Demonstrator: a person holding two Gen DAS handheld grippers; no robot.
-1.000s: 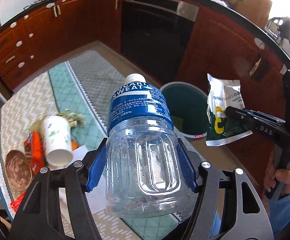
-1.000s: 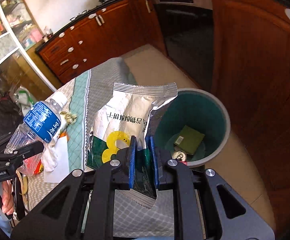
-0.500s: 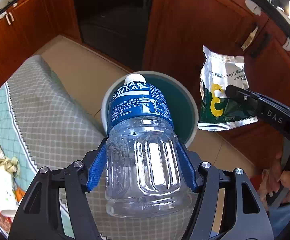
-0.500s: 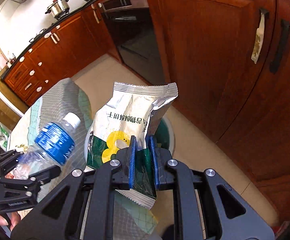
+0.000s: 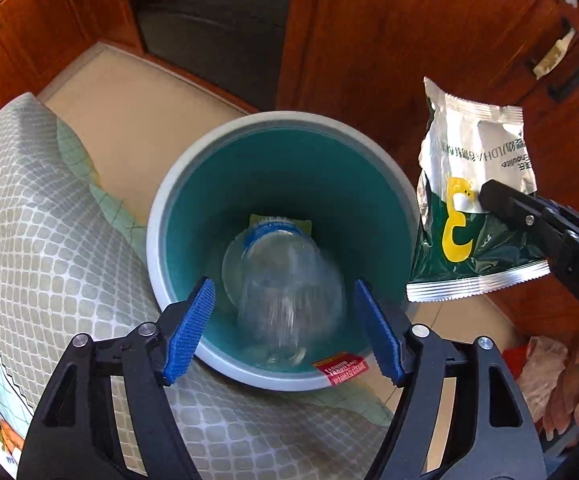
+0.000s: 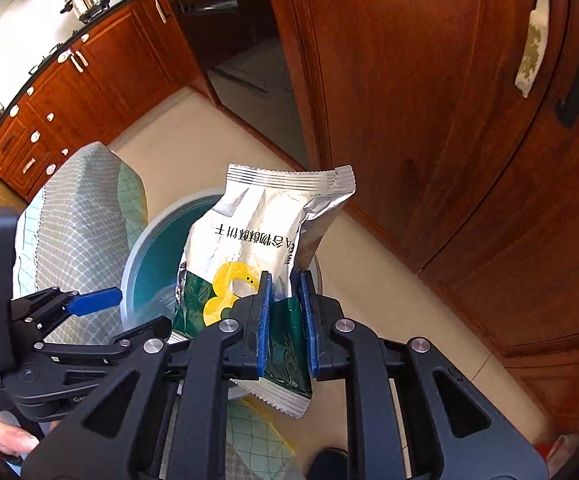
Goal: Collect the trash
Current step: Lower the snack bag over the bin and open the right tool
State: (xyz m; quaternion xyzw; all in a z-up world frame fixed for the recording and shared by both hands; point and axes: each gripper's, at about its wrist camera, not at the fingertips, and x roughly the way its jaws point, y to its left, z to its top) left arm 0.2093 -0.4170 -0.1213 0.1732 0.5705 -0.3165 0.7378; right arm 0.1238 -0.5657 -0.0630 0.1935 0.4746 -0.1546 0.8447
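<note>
Cabinets (image 6: pixel 429 100): dark red-brown wood doors fill the background of both views; a black oven front sits between them; a steel pot stands on the far counter in the right wrist view.
Tablecloth (image 5: pixel 49 240): grey-white lattice cloth with green panels, draped over the table edge just beside the bin; soft, hangs in folds.
Bin (image 5: pixel 161 216): round, pale grey rim, teal inside, on the floor against the table; a red label shows on its near rim; a flat greenish item lies at the bottom, mostly covered.
Plastic bottle (image 5: pixel 285 284): clear, empty, blue label, inside the bin mouth neck-down and blurred, so I judge it is falling; light, smooth and springy, easily squashed; best taken across the ribbed body.
Snack bag (image 6: pixel 265 236): silver and dark green foil with a yellow figure, held over the bin's far edge; very light, crinkly, slippery, collapses under a pinch; the sealed bottom seam or a fold of the body gives the surest hold.
Left gripper (image 5: pixel 285 328): blue pads spread wide, clear of the bottle on both sides; its jaws have just been opening and nothing presses against them.
Right gripper (image 6: pixel 285 320): pads nearly together, pinching the lower green part of the snack bag, which stands up above them.
Hidden: the bin floor under the bottle; the bottle cap; most print on the bag is upside down and small; a hand shows only at frame edges; pinkish things low right in the left wrist view cannot be made out.
</note>
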